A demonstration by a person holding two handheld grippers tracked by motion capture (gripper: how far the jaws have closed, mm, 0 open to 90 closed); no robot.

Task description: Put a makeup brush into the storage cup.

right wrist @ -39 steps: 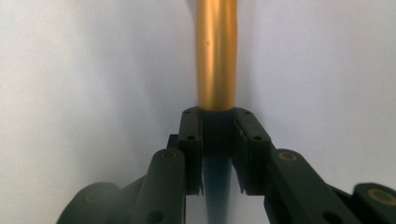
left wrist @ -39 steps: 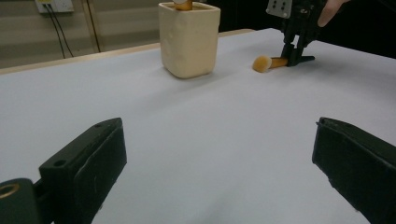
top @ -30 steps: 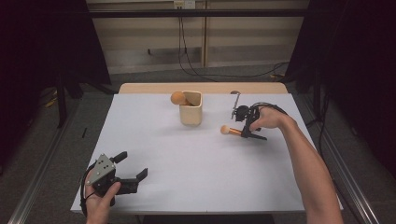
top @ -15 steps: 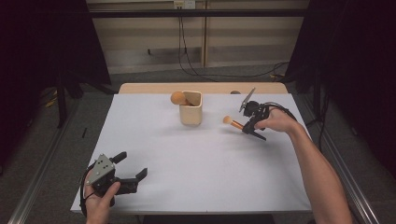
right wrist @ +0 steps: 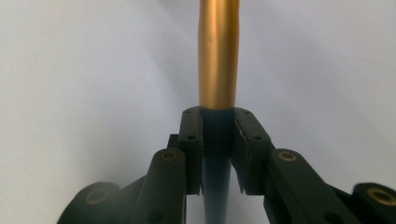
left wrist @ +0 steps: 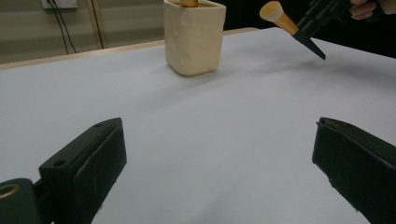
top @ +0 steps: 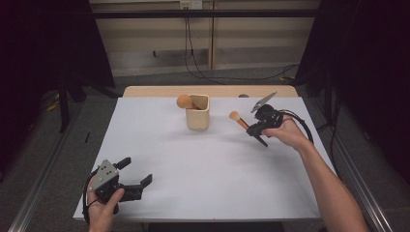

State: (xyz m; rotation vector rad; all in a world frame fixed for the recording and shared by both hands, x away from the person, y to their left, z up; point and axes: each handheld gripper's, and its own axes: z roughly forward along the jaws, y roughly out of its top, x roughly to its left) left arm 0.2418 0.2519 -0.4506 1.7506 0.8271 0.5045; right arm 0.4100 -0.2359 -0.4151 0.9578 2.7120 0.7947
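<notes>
My right gripper (top: 255,129) is shut on a make-up brush (top: 240,121) with a peach head, a gold ferrule and a dark pointed handle, and holds it tilted above the white table, right of a cream cup (top: 197,116). Seen along its own jaws, the right gripper (right wrist: 218,135) has both pads pressed on the handle just below the gold ferrule (right wrist: 218,51). A second brush head (top: 183,101) sticks out of the cup. Near the front left edge, my left gripper (top: 138,170) rests open and holds nothing. From the left gripper (left wrist: 219,154), the cup (left wrist: 194,37) and the held brush (left wrist: 279,16) lie far ahead.
A white sheet (top: 212,169) covers the table, with a strip of bare wood (top: 159,91) along the far edge. A black cable (top: 302,125) loops from the right gripper beside the hand. Cables hang down the back wall.
The right hand has lifted the brush up off the sheet and carried it a little back and right; the brush head now sits higher. The left gripper has stayed where it was.
</notes>
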